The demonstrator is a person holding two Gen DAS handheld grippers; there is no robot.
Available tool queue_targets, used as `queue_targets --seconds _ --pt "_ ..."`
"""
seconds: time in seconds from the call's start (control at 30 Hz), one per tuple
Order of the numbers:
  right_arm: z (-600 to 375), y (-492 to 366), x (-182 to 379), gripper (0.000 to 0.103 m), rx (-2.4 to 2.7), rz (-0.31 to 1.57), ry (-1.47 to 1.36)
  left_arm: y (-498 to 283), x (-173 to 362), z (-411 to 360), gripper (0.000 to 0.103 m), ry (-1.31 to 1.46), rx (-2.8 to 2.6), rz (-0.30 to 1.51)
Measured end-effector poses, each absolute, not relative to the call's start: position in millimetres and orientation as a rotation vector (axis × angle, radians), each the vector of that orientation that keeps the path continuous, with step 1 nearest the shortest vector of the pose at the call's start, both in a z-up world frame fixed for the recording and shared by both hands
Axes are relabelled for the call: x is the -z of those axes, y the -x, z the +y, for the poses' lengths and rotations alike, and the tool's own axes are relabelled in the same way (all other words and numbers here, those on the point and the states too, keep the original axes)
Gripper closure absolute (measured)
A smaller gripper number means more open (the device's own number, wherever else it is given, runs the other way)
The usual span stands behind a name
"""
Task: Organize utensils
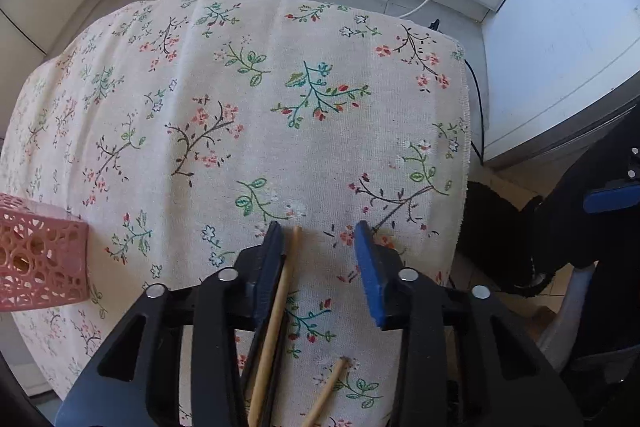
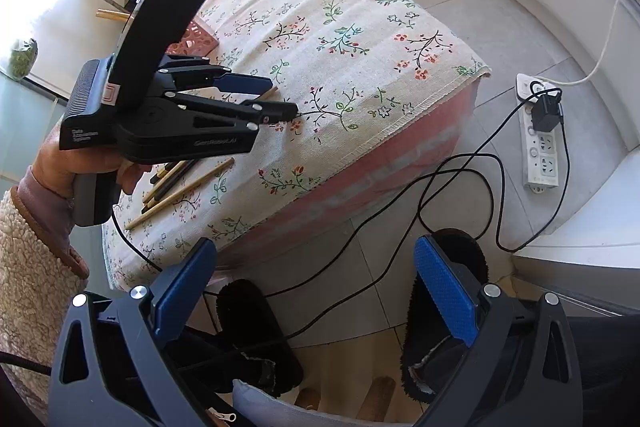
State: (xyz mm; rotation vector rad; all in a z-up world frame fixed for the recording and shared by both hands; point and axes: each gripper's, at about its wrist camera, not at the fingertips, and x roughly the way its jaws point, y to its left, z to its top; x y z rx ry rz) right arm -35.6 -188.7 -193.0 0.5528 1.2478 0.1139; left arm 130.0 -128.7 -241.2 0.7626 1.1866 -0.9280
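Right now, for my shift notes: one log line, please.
left gripper: open, chopstick between jaws | right gripper: open, empty | basket: waiting

left wrist: steep down, close over tablecloth (image 1: 280,87) | right wrist: farther off, floor-side | shared: tablecloth

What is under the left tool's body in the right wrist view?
Under the left tool, a bundle of chopsticks lies on the floral cloth, light and dark sticks together. Their far ends are hidden by the tool, so no count.
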Motion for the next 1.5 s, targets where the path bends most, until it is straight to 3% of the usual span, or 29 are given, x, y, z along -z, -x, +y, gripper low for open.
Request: queue_targets --seconds 0.3,0.67,0.73,0.87,0.97,1.1,1.17,1.27,1.3,1.33,1.5 --pt "-189.5 34.0 194.6 0.007 -0.099 1.254 -0.553 -138.6 233.3 -117.0 0.097 -0.758 0.908 1.158" --pt "-173.4 -5.2 199.1 0.007 -0.105 1.327 -0.803 -131.8 154.6 -51.8 0.101 -0.6 0.81 0.994" --pt "-162.6 -19.7 204.0 0.01 -0.11 1.369 -0.903 -130.1 137.4 -34.3 0.101 -0.563 0.785 0.958" --pt "-143.5 -40.2 211.1 0.027 -0.076 1.412 -1.007 -127.2 120.4 -10.2 0.1 -0.499 0.778 0.944" --pt "-147.3 -38.4 206.0 0.028 -0.032 1.361 -1.032 -126.7 145.1 -12.6 0.097 -0.505 0.833 1.044" --pt "-170.1 -19.2 179.3 0.027 0.071 1.184 -0.828 -123.5 197.7 -35.7 0.096 -0.673 0.816 1.161" --pt "-178.7 -6.8 168.4 0.022 0.112 1.102 -0.691 -122.4 206.3 -44.0 0.091 -0.702 0.83 1.161" --pt "-176.5 9.2 162.2 0.017 0.133 1.03 -0.514 -125.3 201.5 -57.5 0.074 -0.682 0.869 1.136" --pt "-175.6 11.4 163.9 0.017 0.119 1.032 -0.485 -125.7 201.8 -60.5 0.062 -0.689 0.878 1.133" --pt "-173.7 12.2 166.4 0.017 0.093 1.043 -0.47 -124.5 201.2 -63.4 0.059 -0.703 0.888 1.131" --pt "-169.5 14.8 174.9 0.017 -0.019 1.075 -0.436 -123.6 209.1 -66.0 0.06 -0.711 0.891 1.152"
